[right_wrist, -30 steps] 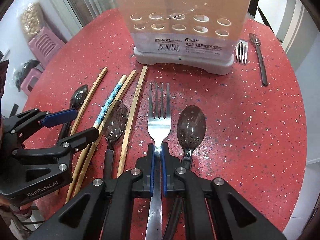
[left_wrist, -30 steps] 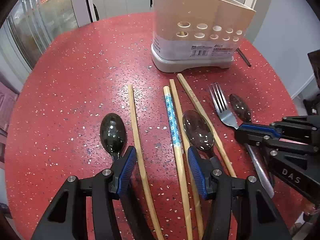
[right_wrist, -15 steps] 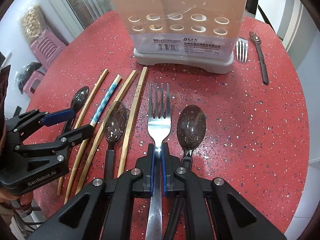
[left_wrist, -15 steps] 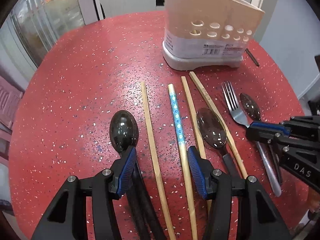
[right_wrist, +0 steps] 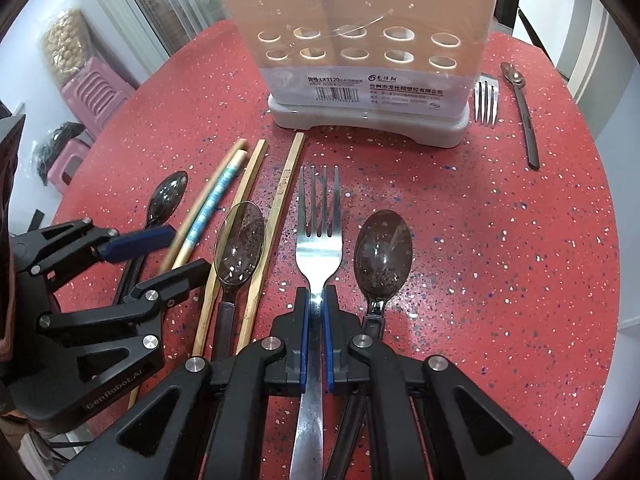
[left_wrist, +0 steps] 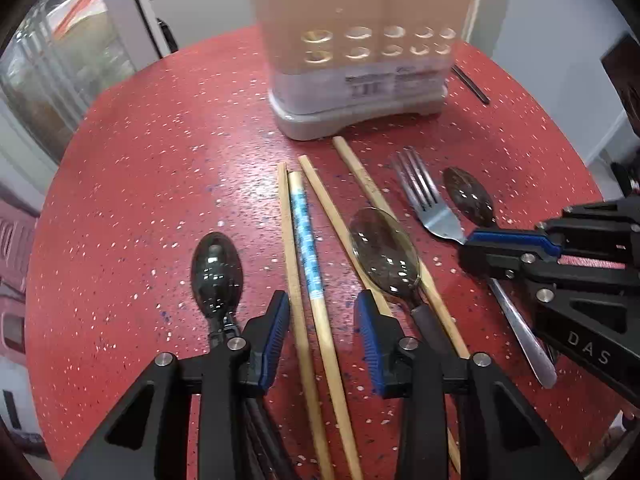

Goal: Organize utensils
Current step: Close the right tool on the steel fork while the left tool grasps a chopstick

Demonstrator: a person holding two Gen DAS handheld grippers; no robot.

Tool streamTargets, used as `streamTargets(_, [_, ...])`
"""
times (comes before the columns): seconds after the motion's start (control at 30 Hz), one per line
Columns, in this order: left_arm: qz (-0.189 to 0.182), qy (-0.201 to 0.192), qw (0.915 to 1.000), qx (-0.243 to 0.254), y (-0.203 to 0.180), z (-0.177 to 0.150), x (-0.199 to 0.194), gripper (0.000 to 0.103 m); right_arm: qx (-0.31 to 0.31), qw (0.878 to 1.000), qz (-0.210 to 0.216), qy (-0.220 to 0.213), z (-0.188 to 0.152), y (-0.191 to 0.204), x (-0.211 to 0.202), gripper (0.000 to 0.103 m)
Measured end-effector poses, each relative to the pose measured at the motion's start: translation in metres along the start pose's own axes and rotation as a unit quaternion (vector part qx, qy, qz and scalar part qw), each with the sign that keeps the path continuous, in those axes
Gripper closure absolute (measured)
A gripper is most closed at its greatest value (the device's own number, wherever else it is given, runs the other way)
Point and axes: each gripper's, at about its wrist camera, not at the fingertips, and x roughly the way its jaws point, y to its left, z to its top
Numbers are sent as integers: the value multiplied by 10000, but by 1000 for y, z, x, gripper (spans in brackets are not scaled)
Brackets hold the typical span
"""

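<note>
**Tongs working two jobs at the table**

Right tongs are clamping the neck of the steel fork, the blue pads pressed against both sides just below the tines, with the handle running back between the arms. The fork looks to be lying flat on the red table rather than lifted, though I cannot be sure. Gripping at the narrow neck is giving the pads a firm, centred hold, probably so the fork can be tipped upright and dropped into the beige utensil holder standing just beyond it.

Left tongs are hanging wide open, holding nothing, and are straddling a plain chopstick and the blue-patterned chopstick, which are lying side by side between the pads. That spacing suggests they are lining up to take the pair together.

A dark spoon is sitting just outside the left pad, and a translucent spoon is resting across two more chopsticks to the right. Another dark spoon is lying just beside the fork. Behind the holder's right end, a second fork and a slim spoon are waiting, well apart from the rest.
</note>
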Motion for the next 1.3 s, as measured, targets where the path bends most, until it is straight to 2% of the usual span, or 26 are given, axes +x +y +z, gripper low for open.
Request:
streamTargets(0.2, [-99, 201, 9996, 188, -4, 7, 2, 44, -33, 10000, -10, 93, 7, 1, 2, 97])
streamTargets(0.27, [-326, 183, 9992, 118, -1, 5, 1, 62, -53, 9999, -24, 94, 8, 2, 3, 97])
streamTargets(0.6, [-363, -111, 9990, -256, 15, -9, -7, 65, -100, 9999, -34, -28, 5, 11, 6, 97])
streamTargets(0.7, [-416, -283, 9976, -485, 26, -14, -14, 65, -96, 10000, -7, -25, 4, 11, 7, 97])
streamTargets(0.83, [-256, -500, 9947, -867, 42, -17, -21, 64, -150, 9999, -47, -26, 1, 10, 7, 97])
streamTargets(0.87, [-199, -502, 9941, -944, 46, -17, -22, 59, -156, 9999, -50, -26, 1, 10, 7, 97])
streamTargets(0.9, [-146, -507, 9939, -971, 48, -18, -23, 47, -152, 9999, -47, -24, 1, 9, 7, 97])
streamTargets(0.93, [-70, -542, 9936, -991, 50, -19, -24, 10, -145, 9999, -43, -22, 1, 9, 7, 97])
streamTargets(0.97, [54, -623, 9930, -1006, 51, -20, -26, 0, -141, 9999, -43, -21, 1, 9, 7, 97])
streamTargets(1.03, [206, -739, 9927, -934, 50, -19, -29, 0, -142, 9999, -43, -26, 1, 10, 7, 97])
streamTargets(1.2, [307, -750, 9939, -754, 41, -15, -24, 0, -133, 9999, -31, -28, 1, 9, 7, 97])
streamTargets(1.27, [236, -683, 9952, -658, 35, -12, -20, 19, -125, 9999, -23, -31, 2, 9, 7, 97])
streamTargets(1.3, [145, -663, 9957, -630, 33, -12, -18, 24, -128, 9999, -23, -30, 2, 9, 7, 97])
